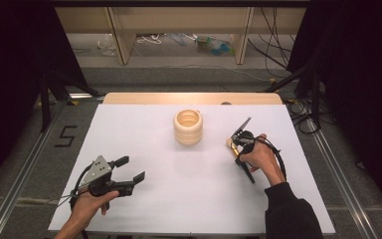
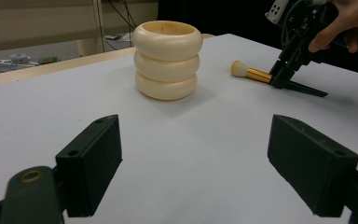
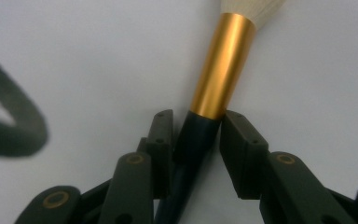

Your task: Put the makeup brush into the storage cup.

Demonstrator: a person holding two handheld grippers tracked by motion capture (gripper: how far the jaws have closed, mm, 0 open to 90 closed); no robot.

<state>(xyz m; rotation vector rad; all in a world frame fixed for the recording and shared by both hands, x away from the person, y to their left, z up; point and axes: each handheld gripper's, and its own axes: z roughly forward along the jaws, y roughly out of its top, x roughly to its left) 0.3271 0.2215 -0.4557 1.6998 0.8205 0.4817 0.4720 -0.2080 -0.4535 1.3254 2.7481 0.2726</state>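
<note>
R gripper (image 3: 196,135): jaws pinched on the dark handle of the brush (image 3: 223,65), just below its gold collar. Brush lies flat on the white table (image 1: 189,189), bristle end pointing toward the cup (image 1: 188,127), handle tail sticking out behind the jaws. We read this as the pick step: grip looks set, lift not yet done.

Next move, as we judge it: raise the brush, tip it upright, drop it into the cup's open top. Needs handle kept from slipping in the jaws while tilting, since the grip is narrow and near one end.

L gripper (image 2: 193,158): jaws wide apart, holding nothing, hovering low near the front-left of the table, aimed at the cup.

Around: cup is a cream ribbed thing, upright, mid-table, near the brush but apart. Path between the two is bare, nothing blocks. Only risk we see: knocking the cup over w/ the brush tip.
</note>
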